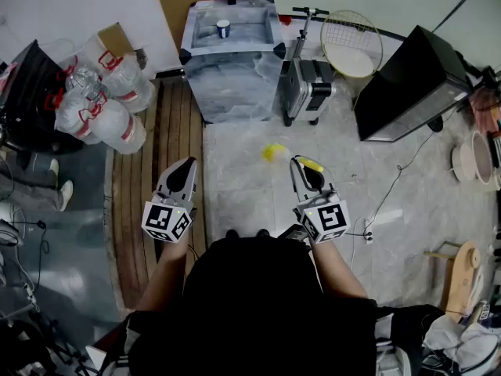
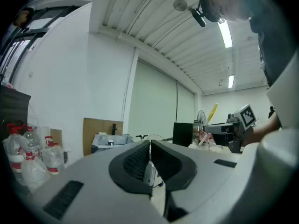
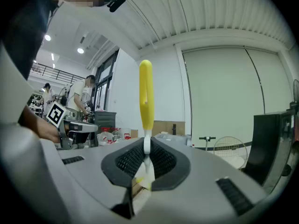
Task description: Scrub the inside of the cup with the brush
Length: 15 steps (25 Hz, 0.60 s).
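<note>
Lab/wkshop hall: mock sink unit, water jugs, scooter, cables on flr

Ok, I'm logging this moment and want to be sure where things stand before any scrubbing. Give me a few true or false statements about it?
1. The right claw is shut on a brush with a yellow handle. True.
2. The left claw holds the cup. False: it is shut on nothing, and the cup stands on the grey marbled sink unit across the floor.
3. The brush is inside the cup. False: it sticks out of the right claw near the person, far from the cup.
4. Clear water jugs with red fittings are piled at the left of the head view. True.
</note>
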### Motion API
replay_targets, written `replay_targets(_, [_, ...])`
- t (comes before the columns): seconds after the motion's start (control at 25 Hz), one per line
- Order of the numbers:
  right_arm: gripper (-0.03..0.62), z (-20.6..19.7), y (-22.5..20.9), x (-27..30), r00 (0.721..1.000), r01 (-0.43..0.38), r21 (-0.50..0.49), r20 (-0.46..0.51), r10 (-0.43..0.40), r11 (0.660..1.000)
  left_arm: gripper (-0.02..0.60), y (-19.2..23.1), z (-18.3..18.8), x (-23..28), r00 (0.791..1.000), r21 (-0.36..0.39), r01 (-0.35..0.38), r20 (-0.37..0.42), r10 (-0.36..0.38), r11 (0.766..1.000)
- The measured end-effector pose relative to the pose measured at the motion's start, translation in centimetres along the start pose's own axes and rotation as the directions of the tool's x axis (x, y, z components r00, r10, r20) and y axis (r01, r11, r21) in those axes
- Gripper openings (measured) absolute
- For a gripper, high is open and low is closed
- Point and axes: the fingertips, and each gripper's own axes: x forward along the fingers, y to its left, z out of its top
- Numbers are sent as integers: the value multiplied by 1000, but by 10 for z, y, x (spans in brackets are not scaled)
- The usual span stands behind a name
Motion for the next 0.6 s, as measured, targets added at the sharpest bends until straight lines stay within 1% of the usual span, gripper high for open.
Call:
replay_targets(0.12, [41,-3,-6,-8,1000,-15,2,13,15,1000,20,-6,2,10,1000,-22,2,10,-2,1000])
replay_targets(0.28, [41,-13,-27,-21,1000,4,23,4,-4,1000,20,-22,9,23,1000,-33,18,24,-17,999])
replay_targets(0.44, [41,-15,-45,-28,1000,5,51,18,-6,999,21,-31,3,26,1000,-30,13,4,-13,999])
replay_targets(0.6, [41,-15,-55,-35,1000,-13,52,29,11,999,20,-38,-6,27,1000,-54,-12,-23,11,998])
